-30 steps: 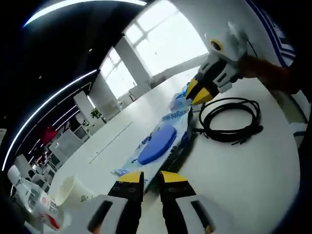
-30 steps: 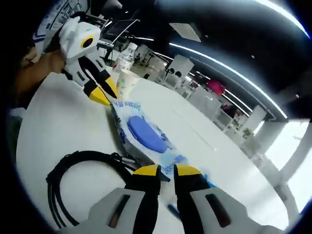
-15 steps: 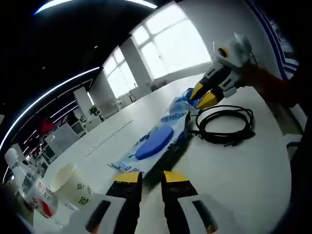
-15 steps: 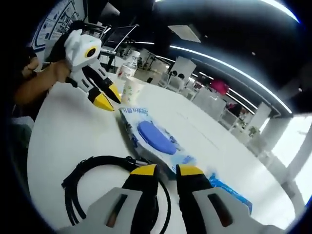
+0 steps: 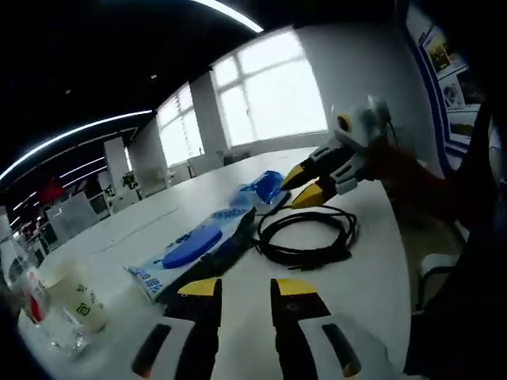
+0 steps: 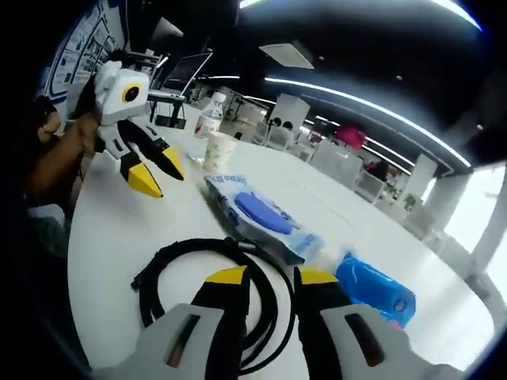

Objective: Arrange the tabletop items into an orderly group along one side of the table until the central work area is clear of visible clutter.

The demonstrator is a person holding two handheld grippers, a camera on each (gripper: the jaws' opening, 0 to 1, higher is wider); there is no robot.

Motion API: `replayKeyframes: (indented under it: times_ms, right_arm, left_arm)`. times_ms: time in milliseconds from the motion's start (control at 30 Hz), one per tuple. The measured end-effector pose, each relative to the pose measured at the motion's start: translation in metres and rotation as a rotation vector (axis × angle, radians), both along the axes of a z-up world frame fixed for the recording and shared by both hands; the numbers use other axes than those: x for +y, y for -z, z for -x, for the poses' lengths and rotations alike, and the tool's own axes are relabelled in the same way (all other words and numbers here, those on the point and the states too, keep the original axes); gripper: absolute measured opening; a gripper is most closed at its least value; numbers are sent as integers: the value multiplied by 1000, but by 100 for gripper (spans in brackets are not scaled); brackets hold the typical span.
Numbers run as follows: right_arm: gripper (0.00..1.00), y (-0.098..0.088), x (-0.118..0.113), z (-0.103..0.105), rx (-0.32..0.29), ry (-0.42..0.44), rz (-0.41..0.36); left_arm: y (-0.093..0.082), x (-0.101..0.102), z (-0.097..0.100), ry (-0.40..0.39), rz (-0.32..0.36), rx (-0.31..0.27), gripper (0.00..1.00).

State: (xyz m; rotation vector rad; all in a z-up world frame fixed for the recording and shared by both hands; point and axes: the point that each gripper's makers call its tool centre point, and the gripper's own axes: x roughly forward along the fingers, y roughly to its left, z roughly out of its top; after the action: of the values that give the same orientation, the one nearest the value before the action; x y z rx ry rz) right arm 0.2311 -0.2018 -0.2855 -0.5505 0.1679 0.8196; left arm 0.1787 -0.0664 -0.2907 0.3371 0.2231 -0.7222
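A wet-wipes pack (image 5: 194, 245) with a blue lid lies flat in the middle of the white table (image 5: 372, 261). Beside it sits a coiled black cable (image 5: 305, 233) and, farther off, a blue pouch (image 5: 261, 188). My left gripper (image 5: 246, 286) is open and empty, short of the pack's near end. In the right gripper view, my right gripper (image 6: 272, 275) hangs open over the cable (image 6: 214, 277), with the wipes pack (image 6: 261, 215) and the pouch (image 6: 372, 289) beyond. The right gripper (image 5: 305, 184) hovers above the cable's far edge, while the left gripper (image 6: 150, 170) sits left of the pack.
A paper cup (image 5: 79, 297) and a clear water bottle (image 5: 28, 289) stand near the table's end; they appear again as the cup (image 6: 218, 150) and bottle (image 6: 210, 115). A person's hand (image 6: 63, 150) holds the left gripper. Office desks and chairs lie beyond the table.
Both grippers have drawn back from the wipes pack and their jaws stand wider apart. The right gripper now hangs over the cable. The items on the table have stayed put.
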Motion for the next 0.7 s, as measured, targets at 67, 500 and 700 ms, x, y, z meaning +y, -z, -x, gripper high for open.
replayKeyframes:
  times_ms: [67,500,700]
  right_arm:
    - [20,4,-5,-1,9,15,1]
    - [21,17,-19,-6,48,48,-31]
    - [21,23,-20,-5,81,45,-57]
  left_arm:
    - [3,-10,2,32,0,10,24]
    - [13,-34,-7,33,57,83,26]
    - [19,-40,-12,28,72,119,27]
